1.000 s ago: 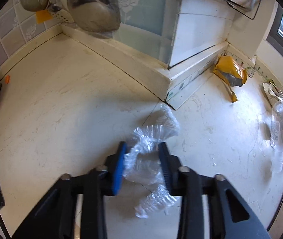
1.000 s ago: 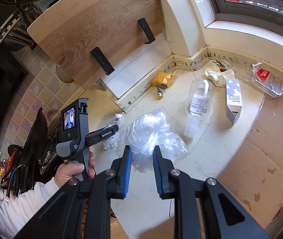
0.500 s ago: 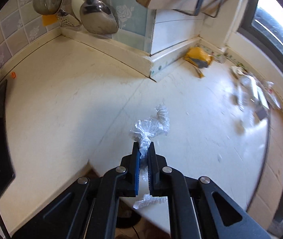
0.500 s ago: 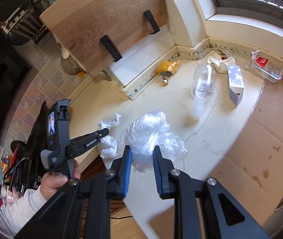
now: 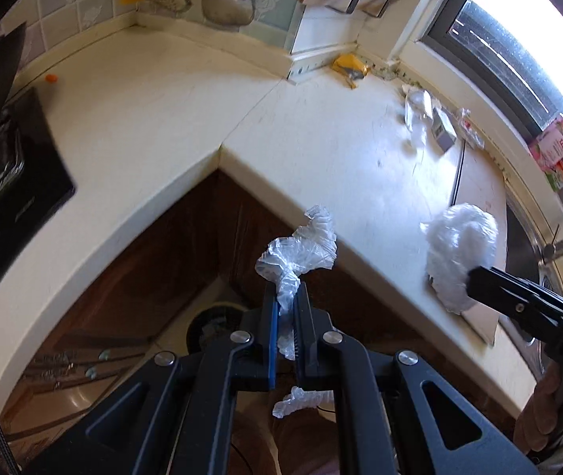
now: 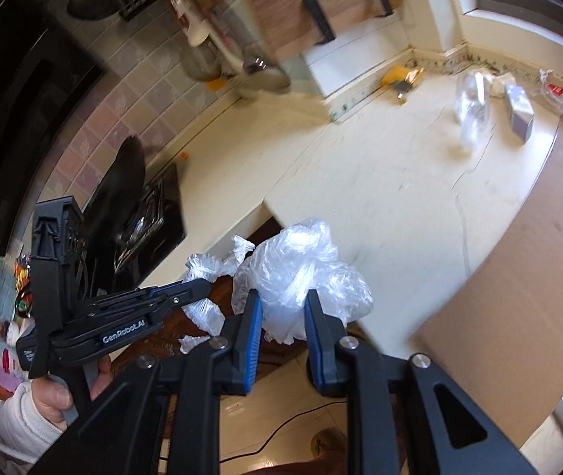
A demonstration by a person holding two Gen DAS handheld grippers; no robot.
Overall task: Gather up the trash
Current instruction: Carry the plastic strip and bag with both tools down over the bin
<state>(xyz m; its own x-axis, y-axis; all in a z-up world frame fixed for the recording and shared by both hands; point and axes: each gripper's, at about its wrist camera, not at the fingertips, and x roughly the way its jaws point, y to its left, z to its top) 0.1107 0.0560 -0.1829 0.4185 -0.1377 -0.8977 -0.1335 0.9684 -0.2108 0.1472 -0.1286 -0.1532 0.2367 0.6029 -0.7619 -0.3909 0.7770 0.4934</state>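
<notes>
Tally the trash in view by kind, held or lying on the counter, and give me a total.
Crumpled clear plastic, held in the jaws: 2 (small wad, big wad)
Yellow wrapper: 1
Clear plastic bottle: 1
Small carton: 1
Clear tray with red label: 1
White crumpled scrap: 1
Total: 7

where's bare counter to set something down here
Free: the counter between the black cooktop and the wall step, and the middle stretch toward the front edge. Crowded: the window side, with yellow wrapper, clear bottle and small carton.
</notes>
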